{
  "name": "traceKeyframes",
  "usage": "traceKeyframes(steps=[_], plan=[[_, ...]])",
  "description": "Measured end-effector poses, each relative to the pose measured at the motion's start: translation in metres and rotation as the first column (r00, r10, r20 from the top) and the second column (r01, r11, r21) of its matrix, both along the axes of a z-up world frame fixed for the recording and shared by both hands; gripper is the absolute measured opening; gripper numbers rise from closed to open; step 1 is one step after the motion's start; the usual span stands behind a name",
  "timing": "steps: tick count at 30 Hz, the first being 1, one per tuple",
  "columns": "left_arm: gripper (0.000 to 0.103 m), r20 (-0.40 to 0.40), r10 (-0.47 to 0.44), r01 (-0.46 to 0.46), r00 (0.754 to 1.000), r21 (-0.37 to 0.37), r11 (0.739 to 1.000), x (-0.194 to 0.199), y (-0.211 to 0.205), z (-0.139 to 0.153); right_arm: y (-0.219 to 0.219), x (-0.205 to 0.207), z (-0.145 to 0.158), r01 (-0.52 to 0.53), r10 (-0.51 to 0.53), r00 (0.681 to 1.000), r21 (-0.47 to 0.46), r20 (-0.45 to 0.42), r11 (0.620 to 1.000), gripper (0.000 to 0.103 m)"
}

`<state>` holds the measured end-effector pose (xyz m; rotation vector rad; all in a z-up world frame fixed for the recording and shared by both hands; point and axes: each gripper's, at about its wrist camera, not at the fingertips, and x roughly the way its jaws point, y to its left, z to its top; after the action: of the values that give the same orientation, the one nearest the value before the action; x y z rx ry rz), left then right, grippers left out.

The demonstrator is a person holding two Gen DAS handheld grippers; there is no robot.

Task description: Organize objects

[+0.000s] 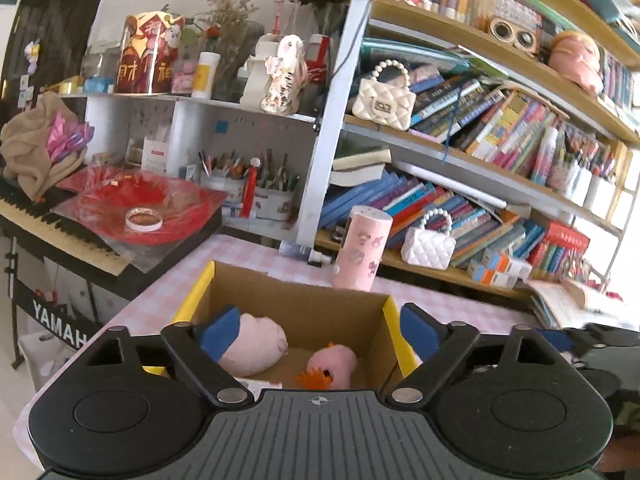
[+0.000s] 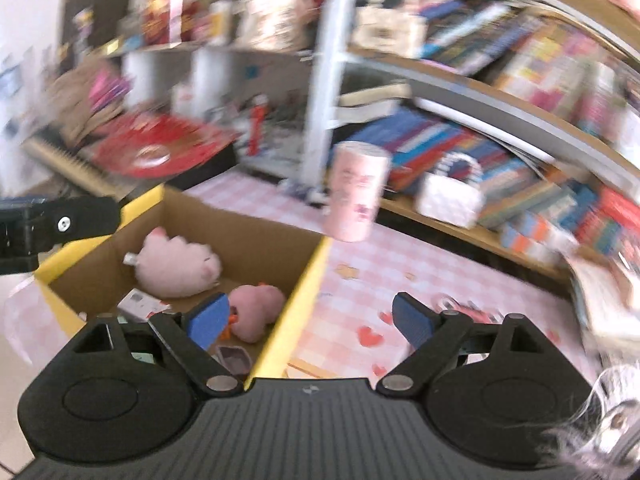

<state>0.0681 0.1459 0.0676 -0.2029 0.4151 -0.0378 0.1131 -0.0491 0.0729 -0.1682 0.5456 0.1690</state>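
Two hand-held grippers in view, both with jaws apart and nothing between the pads. Left hand-held gripper hangs over the near edge of the box, blue pads straddling its opening. Right hand-held gripper straddles the box's yellow right wall: left pad over the interior, right pad over the worktop.

Box holds two pink plush toys: larger one at left, smaller one with orange trim to its right, lying close together. Right wrist view shows both, larger and smaller, plus a small white carton and a grey item at the near end; can't tell what the grey item is.

Worktop has a pink check cloth with heart stickers right of the box. Pink cup stands upright beyond the box's far wall, apart from it. White quilted bag sits on the low shelf just right of the cup. Behind: bookshelf packed with books. Keyboard far left. Right wrist view is motion-blurred.
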Motion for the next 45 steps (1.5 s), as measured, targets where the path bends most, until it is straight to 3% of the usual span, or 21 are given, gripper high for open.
traceKeyframes(steps=[7,13,18,24,28,35,45], plan=[[0.097,-0.039,-0.037,0.041,0.999,0.087,0.995,-0.036,-0.008,-0.012,-0.015,-0.056,-0.011,0.232,-0.232,0.973,0.054,-0.006,0.971,0.091],[0.103,-0.079,-0.009,0.021,0.997,0.157,0.987,-0.069,-0.009,-0.025,-0.007,-0.1,-0.023,0.357,-0.359,0.933,0.063,0.015,0.932,0.099],[0.103,-0.095,-0.003,0.021,0.995,0.188,0.982,-0.095,-0.009,-0.034,0.003,-0.137,-0.03,0.385,-0.388,0.921,0.055,0.038,0.921,0.103],[0.103,-0.134,-0.036,0.052,0.99,0.118,0.992,-0.11,-0.009,-0.04,0.003,-0.176,-0.039,0.421,-0.422,0.907,0.055,-0.003,0.905,0.103],[0.103,-0.136,-0.063,0.081,0.989,0.133,0.988,-0.116,-0.018,-0.042,-0.003,-0.197,-0.04,0.447,-0.447,0.894,0.052,-0.013,0.893,0.103],[0.103,-0.145,-0.097,0.124,0.985,0.183,0.975,-0.119,-0.044,-0.044,-0.023,-0.213,-0.037,0.509,-0.51,0.86,0.064,-0.007,0.858,0.103],[0.103,-0.195,-0.06,0.103,0.979,0.22,0.97,-0.113,-0.077,-0.054,-0.045,-0.211,-0.04,0.514,-0.514,0.858,0.066,-0.027,0.855,0.103]])
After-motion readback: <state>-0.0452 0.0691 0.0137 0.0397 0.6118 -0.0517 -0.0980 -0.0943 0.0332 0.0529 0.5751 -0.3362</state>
